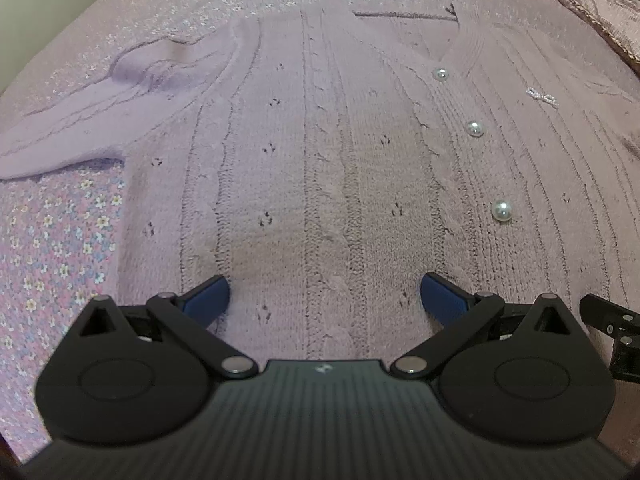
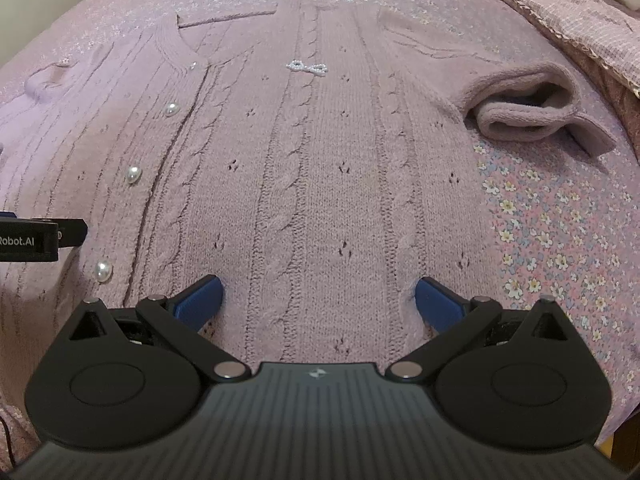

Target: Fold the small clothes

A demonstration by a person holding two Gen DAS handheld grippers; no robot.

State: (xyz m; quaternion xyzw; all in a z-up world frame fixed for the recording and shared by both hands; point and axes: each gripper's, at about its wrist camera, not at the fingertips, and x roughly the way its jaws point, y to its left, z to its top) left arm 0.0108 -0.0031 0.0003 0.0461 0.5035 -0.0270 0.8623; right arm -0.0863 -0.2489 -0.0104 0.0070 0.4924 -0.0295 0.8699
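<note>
The left gripper (image 1: 325, 298) and the right gripper (image 2: 319, 298) each hover spread wide over the lower hem of the lilac cardigan (image 1: 320, 160), holding nothing. The cardigan lies flat and buttoned on the floral bedspread (image 2: 560, 240), filling mid-frame. Its right sleeve (image 2: 532, 108) sits bunched at upper right; a fold could trap that lump, or the pearl buttons (image 1: 501, 211) might snag a finger.

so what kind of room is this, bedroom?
Probably a bedroom, on a bed: the lilac cardigan lies flat on a floral bedsheet, with a pink knit blanket bunched at the far edge.
</note>
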